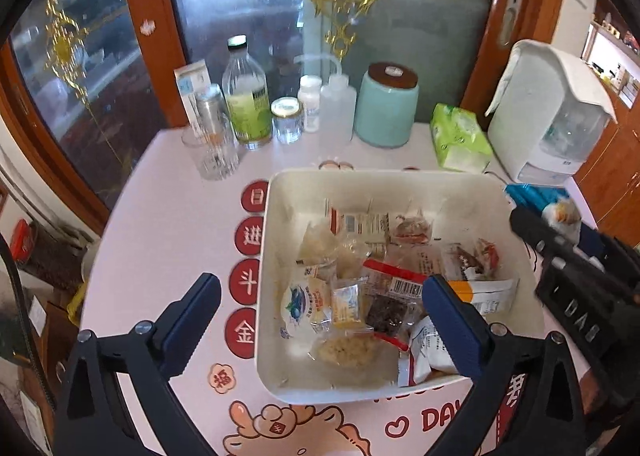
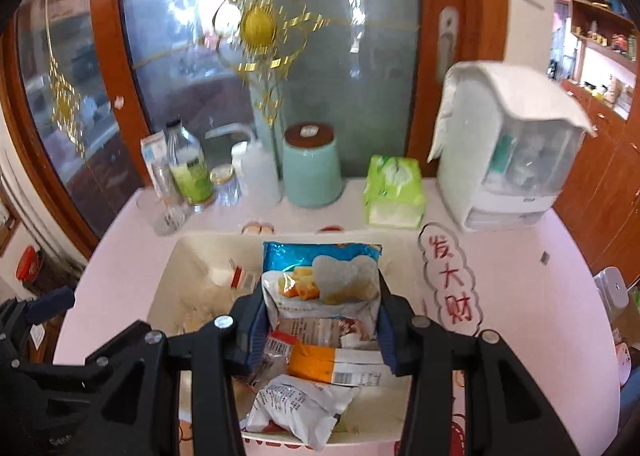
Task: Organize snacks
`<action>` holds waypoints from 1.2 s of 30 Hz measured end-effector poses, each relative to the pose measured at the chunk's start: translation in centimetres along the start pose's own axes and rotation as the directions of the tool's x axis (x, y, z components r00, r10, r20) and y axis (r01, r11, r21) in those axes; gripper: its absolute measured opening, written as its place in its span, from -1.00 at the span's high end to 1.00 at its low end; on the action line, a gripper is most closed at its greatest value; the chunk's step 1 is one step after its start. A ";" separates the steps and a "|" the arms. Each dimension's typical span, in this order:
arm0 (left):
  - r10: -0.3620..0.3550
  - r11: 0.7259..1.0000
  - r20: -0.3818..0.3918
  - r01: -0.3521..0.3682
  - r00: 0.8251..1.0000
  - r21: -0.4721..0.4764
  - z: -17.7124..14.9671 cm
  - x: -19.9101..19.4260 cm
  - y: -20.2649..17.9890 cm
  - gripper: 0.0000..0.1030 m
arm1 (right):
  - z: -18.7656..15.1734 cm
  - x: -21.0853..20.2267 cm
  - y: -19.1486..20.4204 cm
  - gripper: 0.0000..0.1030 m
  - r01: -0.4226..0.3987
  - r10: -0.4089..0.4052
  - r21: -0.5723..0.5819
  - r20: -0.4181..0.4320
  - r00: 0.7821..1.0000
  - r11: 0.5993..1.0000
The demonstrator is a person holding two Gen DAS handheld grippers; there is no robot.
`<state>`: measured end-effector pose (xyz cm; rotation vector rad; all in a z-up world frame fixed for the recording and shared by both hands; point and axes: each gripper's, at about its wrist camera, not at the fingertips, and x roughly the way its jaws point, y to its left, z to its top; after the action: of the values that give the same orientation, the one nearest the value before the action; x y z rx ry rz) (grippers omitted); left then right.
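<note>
**Right fingers clamp a blue bag over the bin; left fingers spread wide**

Fingers point(image 2: 386, 320) of the right gripper point(image 2: 320, 326) are pressed against both sides of a blue bag point(image 2: 320, 276), holding it upright above the bin point(image 2: 168, 280). Below it, an orange-and-white pack point(image 2: 332, 366) and a white pouch point(image 2: 296, 408) lie at the bin's near edge.

Wide apart and holding nothing, the left gripper point(image 1: 320, 322) hangs over the bin's point(image 1: 288, 191) near-left corner, one finger point(image 1: 188, 320) outside the left wall, the other above the snacks point(image 1: 372, 292). The snacks cover the bin's floor in a loose heap.

The bin sits mid-table point(image 1: 168, 215). Along the far edge stand a glass point(image 1: 212, 155), a green-label bottle point(image 1: 246, 95), a small jar point(image 1: 287, 121), a teal canister point(image 1: 386, 105), a tissue pack point(image 1: 460, 137) and, at the far-right corner, a white dispenser point(image 1: 548, 115).
</note>
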<state>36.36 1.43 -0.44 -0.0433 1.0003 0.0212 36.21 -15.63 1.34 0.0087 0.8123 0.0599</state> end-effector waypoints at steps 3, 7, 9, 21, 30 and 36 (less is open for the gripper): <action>-0.008 1.000 -0.041 0.007 0.999 -0.019 -0.3 1.8 0.4 -0.95 | -0.7 2.0 0.4 0.01 -0.029 0.029 -0.002 -0.065 0.997 1.000; 0.002 1.000 -0.058 -0.002 0.998 -0.009 -1.0 2.8 0.7 -0.95 | -1.4 3.1 0.0 -0.15 -0.048 0.050 0.030 -0.097 0.994 0.998; 0.004 1.000 -0.067 -0.004 0.998 -0.005 -1.2 3.0 0.7 -0.95 | -1.6 3.3 -0.2 -0.18 -0.054 0.058 0.038 -0.105 0.993 0.998; 0.013 1.000 -0.072 -0.013 0.997 0.001 -2.2 1.8 -0.1 -0.95 | -2.3 3.8 -1.6 -0.66 -0.092 0.103 0.080 -0.146 0.984 0.993; 0.009 1.000 -0.057 -0.009 0.998 0.006 -3.8 -1.3 -0.5 -0.95 | -3.3 1.2 -2.2 -0.72 -0.111 0.122 0.084 -0.149 0.981 0.990; 0.003 1.000 -0.021 -0.003 1.000 0.014 -5.9 -5.1 -1.2 -0.95 | -4.8 -2.9 -3.2 -0.72 -0.127 0.136 0.076 -0.131 0.982 0.989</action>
<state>28.73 -0.03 0.74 -0.0295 1.0211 0.0166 30.92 -19.02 0.04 0.1236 0.9489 0.1590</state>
